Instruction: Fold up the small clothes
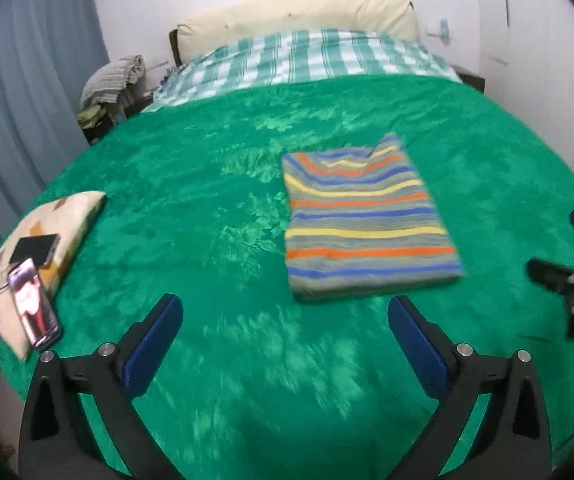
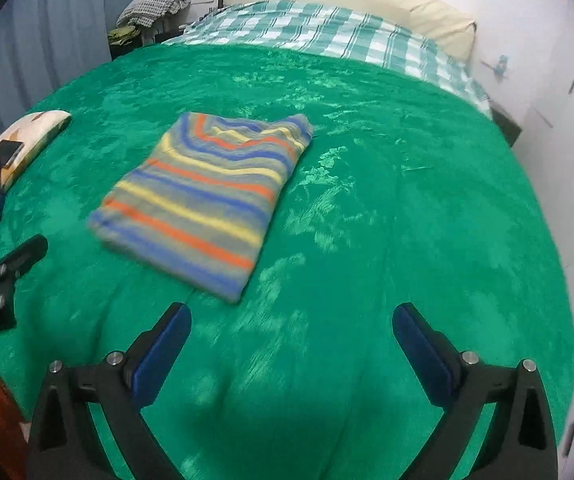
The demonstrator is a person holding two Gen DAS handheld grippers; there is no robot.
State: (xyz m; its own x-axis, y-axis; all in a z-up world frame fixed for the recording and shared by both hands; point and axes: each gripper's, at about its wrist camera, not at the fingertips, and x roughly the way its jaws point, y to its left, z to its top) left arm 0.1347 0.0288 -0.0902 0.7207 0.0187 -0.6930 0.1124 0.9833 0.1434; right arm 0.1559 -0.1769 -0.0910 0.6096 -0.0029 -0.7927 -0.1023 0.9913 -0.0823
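Note:
A striped garment [image 1: 367, 220] in grey, blue, orange and yellow lies folded into a flat rectangle on the green bedspread [image 1: 207, 208]. It also shows in the right wrist view [image 2: 207, 196]. My left gripper [image 1: 285, 316] is open and empty, hovering above the bedspread just short of the garment's near edge. My right gripper [image 2: 291, 322] is open and empty, above the bedspread near the garment's near right corner. The right gripper's fingers [image 1: 559, 280] show at the right edge of the left wrist view. The left gripper's fingers [image 2: 11, 264] show at the left edge of the right wrist view.
A cream patterned pillow [image 1: 35, 248] lies at the bed's left edge with two phones [image 1: 33, 304] on it. A green checked sheet [image 1: 307, 60] and a cream headboard cushion [image 1: 299, 12] lie at the far end. A grey curtain [image 1: 19, 100] hangs on the left, a white wall [image 2: 567, 160] on the right.

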